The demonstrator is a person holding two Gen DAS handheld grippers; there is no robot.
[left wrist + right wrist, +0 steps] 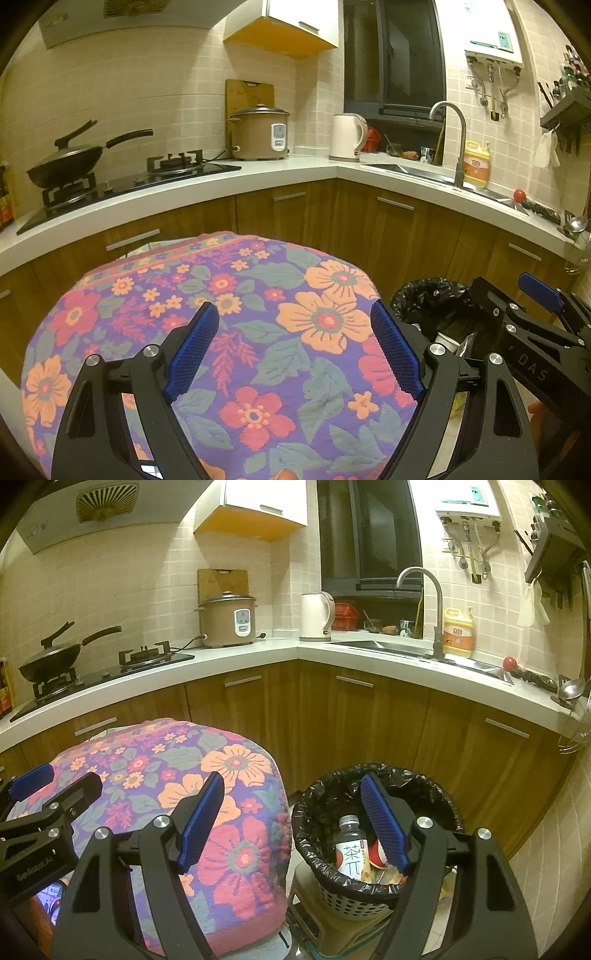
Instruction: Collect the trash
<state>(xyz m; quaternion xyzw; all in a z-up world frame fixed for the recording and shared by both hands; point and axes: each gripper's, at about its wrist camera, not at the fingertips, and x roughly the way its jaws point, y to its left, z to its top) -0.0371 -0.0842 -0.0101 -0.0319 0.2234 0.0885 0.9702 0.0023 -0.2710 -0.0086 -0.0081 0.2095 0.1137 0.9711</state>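
My left gripper (295,314) hangs open above a table under a floral cloth (258,229), with nothing between its blue pads. To the right of that table my right gripper (291,786) is open too, its right finger over a bin lined with a black bag (314,853). Inside the bin lie a tea bottle (351,849), a red cup (377,853) and other wrappers. The left wrist view shows the bin (424,299) and the right gripper (509,295) at its right edge. The left gripper (59,782) shows at the left of the right wrist view.
An L-shaped white counter (258,657) on wooden cabinets (369,720) runs behind. It carries a wok (50,661) on the stove, a rice cooker (227,618), a kettle (316,616), a sink tap (424,602) and a yellow soap bottle (458,633). The bin rests on a stool (332,934).
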